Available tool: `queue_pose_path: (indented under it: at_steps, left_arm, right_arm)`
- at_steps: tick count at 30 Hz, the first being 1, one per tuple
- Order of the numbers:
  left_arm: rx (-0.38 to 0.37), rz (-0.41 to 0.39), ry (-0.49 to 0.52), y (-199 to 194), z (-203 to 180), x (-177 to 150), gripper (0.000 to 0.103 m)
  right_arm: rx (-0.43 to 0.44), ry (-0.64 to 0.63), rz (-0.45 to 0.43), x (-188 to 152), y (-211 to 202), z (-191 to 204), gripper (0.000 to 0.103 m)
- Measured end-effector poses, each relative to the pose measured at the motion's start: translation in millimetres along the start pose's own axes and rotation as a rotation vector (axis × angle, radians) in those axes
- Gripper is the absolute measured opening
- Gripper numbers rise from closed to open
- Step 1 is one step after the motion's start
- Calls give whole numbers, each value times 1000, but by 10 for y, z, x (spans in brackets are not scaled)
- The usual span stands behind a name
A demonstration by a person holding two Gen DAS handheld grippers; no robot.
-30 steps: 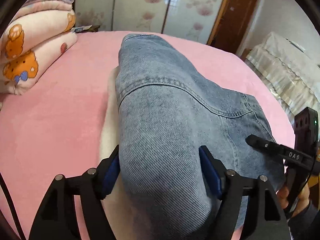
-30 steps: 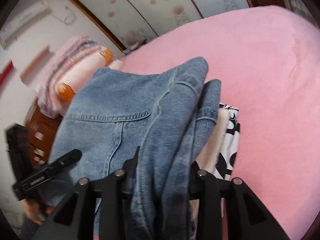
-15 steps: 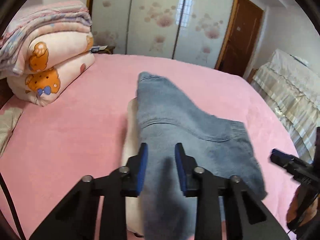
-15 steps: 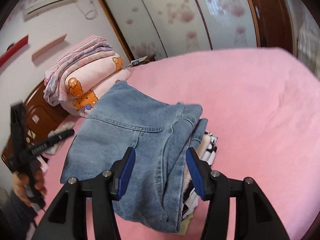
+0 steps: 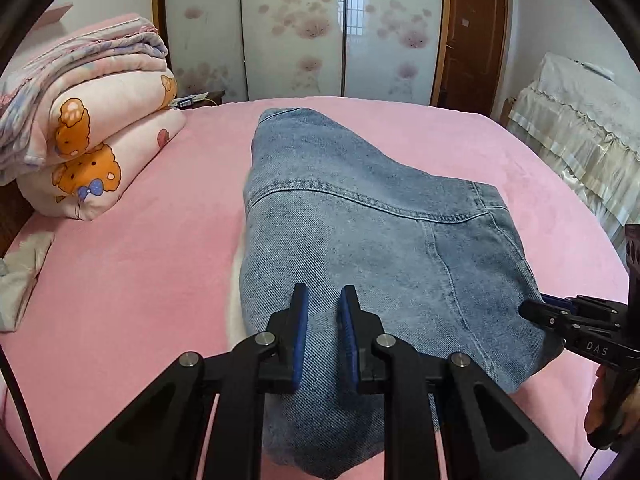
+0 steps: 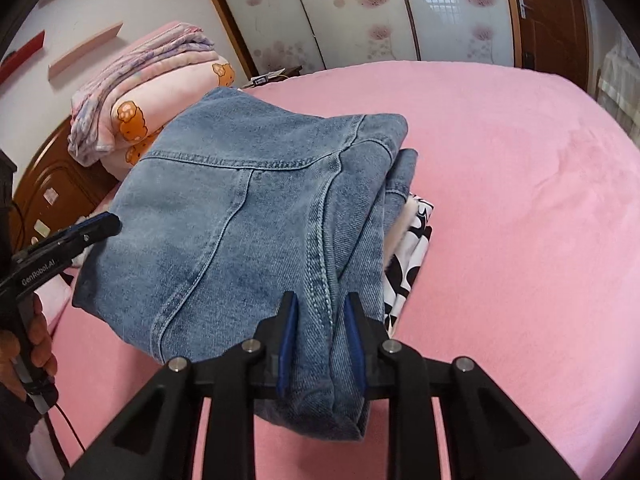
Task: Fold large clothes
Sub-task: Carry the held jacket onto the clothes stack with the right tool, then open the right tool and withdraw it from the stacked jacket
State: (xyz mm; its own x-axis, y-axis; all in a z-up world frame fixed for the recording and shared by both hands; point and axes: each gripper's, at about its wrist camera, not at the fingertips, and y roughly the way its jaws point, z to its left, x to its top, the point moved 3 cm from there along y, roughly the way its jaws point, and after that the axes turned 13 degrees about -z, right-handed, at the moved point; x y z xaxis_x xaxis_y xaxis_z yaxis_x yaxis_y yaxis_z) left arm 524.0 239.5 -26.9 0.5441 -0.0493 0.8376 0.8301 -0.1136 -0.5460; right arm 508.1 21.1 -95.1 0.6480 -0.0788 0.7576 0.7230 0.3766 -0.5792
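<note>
Bed [image 5: 132, 264] fills most of both views, spread with a soft, fuzzy pink cover. Two rolled quilts [image 5: 84, 148] are stacked at its far left corner, pale pink, plush, printed with orange bears. One folded denim jacket [image 5: 360, 240] lies mid-bed, a thick blue bundle with stitched seams, resting on a cream and black-and-white patterned cloth [image 6: 408, 248] that peeks out along its edges. Left gripper [image 5: 324, 308] has its two blue-padded fingers [image 5: 301, 328] drawn close, pinching a ridge of denim at the near edge. Right gripper [image 6: 320, 312] likewise clamps a thick seamed fold of the jacket's near right side between its two fingers [image 6: 289, 332].
</note>
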Motion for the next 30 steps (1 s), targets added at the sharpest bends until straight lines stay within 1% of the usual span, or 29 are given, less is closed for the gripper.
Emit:
queue_pose_path:
  at_steps: [5, 7, 9, 11, 15, 16, 17, 18, 20, 22, 24, 25, 26, 27, 28, 29, 30]
  left_arm:
    - [17, 12, -34, -4, 16, 20, 16]
    - [25, 20, -58, -29, 19, 34, 16]
    - [28, 28, -85, -92, 13, 47, 16]
    - [35, 35, -105, -193, -9, 65, 19]
    - [30, 63, -116, -437, -116, 63, 21]
    - [29, 63, -110, -535, -166, 60, 24]
    - [25, 62, -108, -639, -217, 54, 30]
    - [20, 61, -106, -734, -261, 45, 33]
    - [19, 56, -98, -950, -375, 29, 48]
    - [12, 48, -96, -1212, -507, -9, 55]
    - [-7, 51, -98, -1438, -636, -57, 59]
    - [-16, 55, -97, -1575, -713, -95, 63]
    - [-21, 56, -93, -1709, -789, -130, 69]
    - [-24, 55, -86, -1813, -854, -150, 73]
    - [-25, 49, -78, -1959, -932, -184, 80]
    - [-24, 40, -72, -2098, -1001, -214, 85]
    - [-26, 36, -68, -2210, -1058, -237, 87]
  right_arm:
    - [12, 48, 13, -18, -19, -53, 23]
    - [13, 57, 16, -16, -76, -14, 26]
    - [17, 69, 26, -14, -163, 13, 26]
    - [26, 78, 33, -16, -287, 31, 26]
    - [20, 44, 34, 13, -596, 101, 26]
    - [15, 33, 35, 22, -705, 123, 26]
    - [14, 29, 33, 32, -810, 139, 26]
    - [14, 26, 31, 40, -891, 153, 27]
    - [7, 18, 29, 47, -1131, 185, 33]
    - [0, 11, 26, 35, -1404, 209, 37]
    - [1, 8, 21, 10, -1633, 211, 38]
    - [0, 4, 16, -17, -1815, 212, 39]
    - [-3, 1, 15, -30, -1917, 208, 39]
    - [-10, -5, 14, -54, -2049, 200, 40]
    - [-17, -8, 14, -90, -2198, 188, 43]
    - [-23, -12, 13, -124, -2345, 174, 46]
    - [-35, -16, 10, -161, -2494, 157, 49]
